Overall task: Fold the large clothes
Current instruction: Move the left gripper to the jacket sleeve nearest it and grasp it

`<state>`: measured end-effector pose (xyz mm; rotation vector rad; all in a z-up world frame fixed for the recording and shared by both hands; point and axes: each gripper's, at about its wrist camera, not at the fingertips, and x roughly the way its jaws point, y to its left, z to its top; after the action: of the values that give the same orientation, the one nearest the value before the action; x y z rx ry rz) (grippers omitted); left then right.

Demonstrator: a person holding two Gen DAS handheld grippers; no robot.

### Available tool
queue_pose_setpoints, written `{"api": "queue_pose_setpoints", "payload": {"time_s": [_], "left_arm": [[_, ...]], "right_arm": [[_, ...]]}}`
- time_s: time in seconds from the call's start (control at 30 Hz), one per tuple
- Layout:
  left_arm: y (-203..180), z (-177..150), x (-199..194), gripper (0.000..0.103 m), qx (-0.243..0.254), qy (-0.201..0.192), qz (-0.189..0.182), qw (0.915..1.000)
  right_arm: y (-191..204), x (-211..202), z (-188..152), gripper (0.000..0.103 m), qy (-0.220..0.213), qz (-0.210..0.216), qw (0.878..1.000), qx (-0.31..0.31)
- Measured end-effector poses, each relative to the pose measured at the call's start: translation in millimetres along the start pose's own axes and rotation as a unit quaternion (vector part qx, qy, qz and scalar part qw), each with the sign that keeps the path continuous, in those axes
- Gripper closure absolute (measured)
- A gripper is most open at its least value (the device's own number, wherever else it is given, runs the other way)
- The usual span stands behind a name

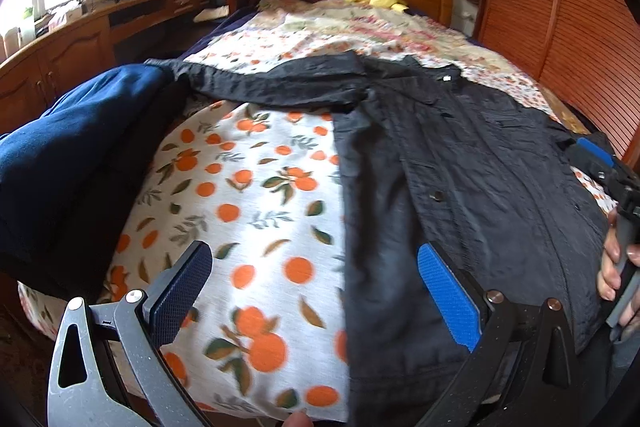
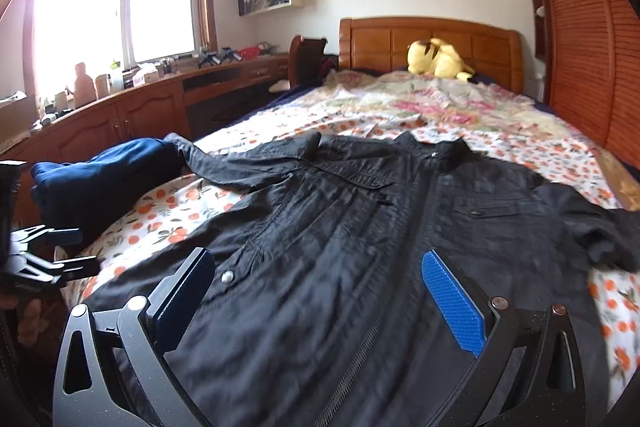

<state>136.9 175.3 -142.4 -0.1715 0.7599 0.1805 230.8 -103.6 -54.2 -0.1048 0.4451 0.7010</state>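
Observation:
A large black jacket (image 2: 360,227) lies front up and spread flat on the bed, collar toward the headboard, one sleeve (image 2: 224,167) stretched left. In the left wrist view the jacket (image 1: 480,163) fills the right half. My left gripper (image 1: 316,291) is open and empty, hovering over the jacket's left hem edge and the orange-print sheet (image 1: 248,211). My right gripper (image 2: 320,299) is open and empty above the jacket's lower front. The right gripper also shows in the left wrist view (image 1: 612,171), and the left gripper in the right wrist view (image 2: 60,251).
A folded dark blue garment (image 1: 72,151) sits at the bed's left edge, also in the right wrist view (image 2: 104,179). A yellow plush toy (image 2: 436,61) lies by the wooden headboard (image 2: 432,39). A wooden desk (image 2: 120,115) runs along the left; a slatted wardrobe (image 2: 580,47) stands right.

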Motion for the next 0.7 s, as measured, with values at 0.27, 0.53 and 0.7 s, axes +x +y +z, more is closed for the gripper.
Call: {"api": "queue_pose_setpoints", "payload": {"time_s": [0.27,0.53,0.7], "left_arm": [[25.1,23.3,23.8,0.002,-0.008,0.021,0.021,0.9995],[37.2,64.4,81.2,0.024,-0.030,0.048,0.012,0.9983],[35.1,102.2,118.4,0.031,-0.032,0.039,0.023,0.9985]], "right_arm": [[6.2,61.4,5.2,0.000,0.033,0.003,0.999,-0.011],[-8.7,48.5,-5.6,0.000,0.053,0.036,0.998,0.001],[-16.8,43.4,-7.4,0.000,0.050,0.042,0.998,0.007]]}}
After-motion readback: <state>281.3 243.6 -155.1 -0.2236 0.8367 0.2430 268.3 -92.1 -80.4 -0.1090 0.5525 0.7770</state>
